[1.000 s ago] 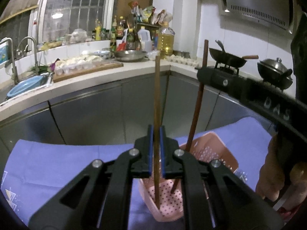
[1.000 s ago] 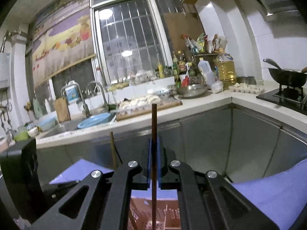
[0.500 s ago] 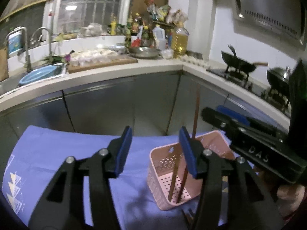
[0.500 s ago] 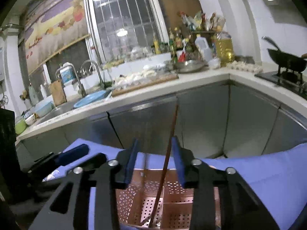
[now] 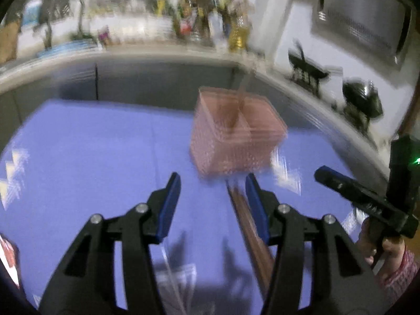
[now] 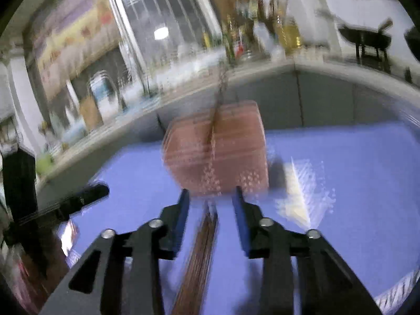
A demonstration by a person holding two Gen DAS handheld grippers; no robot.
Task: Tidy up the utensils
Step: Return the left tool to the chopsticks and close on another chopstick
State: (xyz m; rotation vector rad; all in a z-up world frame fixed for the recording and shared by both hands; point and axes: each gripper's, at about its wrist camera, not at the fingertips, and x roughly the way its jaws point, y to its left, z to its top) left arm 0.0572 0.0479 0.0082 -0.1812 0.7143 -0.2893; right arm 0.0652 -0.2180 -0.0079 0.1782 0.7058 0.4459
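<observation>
A pink perforated basket (image 5: 236,136) (image 6: 218,152) stands on the purple cloth (image 5: 92,144) (image 6: 341,170), blurred by motion. Brown chopsticks (image 5: 240,99) (image 6: 219,97) lean upright in it. My left gripper (image 5: 212,177) is open and low over the cloth in front of the basket. More brown chopsticks (image 5: 249,225) lie on the cloth by its right finger. My right gripper (image 6: 211,191) is open with its jaws closing. The lying chopsticks (image 6: 202,241) run between and below its fingers, and the pads do not press them. Each gripper shows in the other's view: the right gripper (image 5: 349,189) and the left gripper (image 6: 86,194).
A steel counter (image 5: 157,60) curves behind the table, carrying bottles (image 5: 236,36), a sink and tap (image 5: 47,26), and a stove with a wok (image 5: 307,68). White patterned patches (image 6: 302,202) mark the cloth right of the basket. A hand (image 5: 388,249) holds the right gripper's handle.
Both grippers let go of the chopsticks, which now stand in the basket. Both then opened, pulled back and dropped low over the cloth, above the lying chopsticks. The right jaws have narrowed since half a second ago.
</observation>
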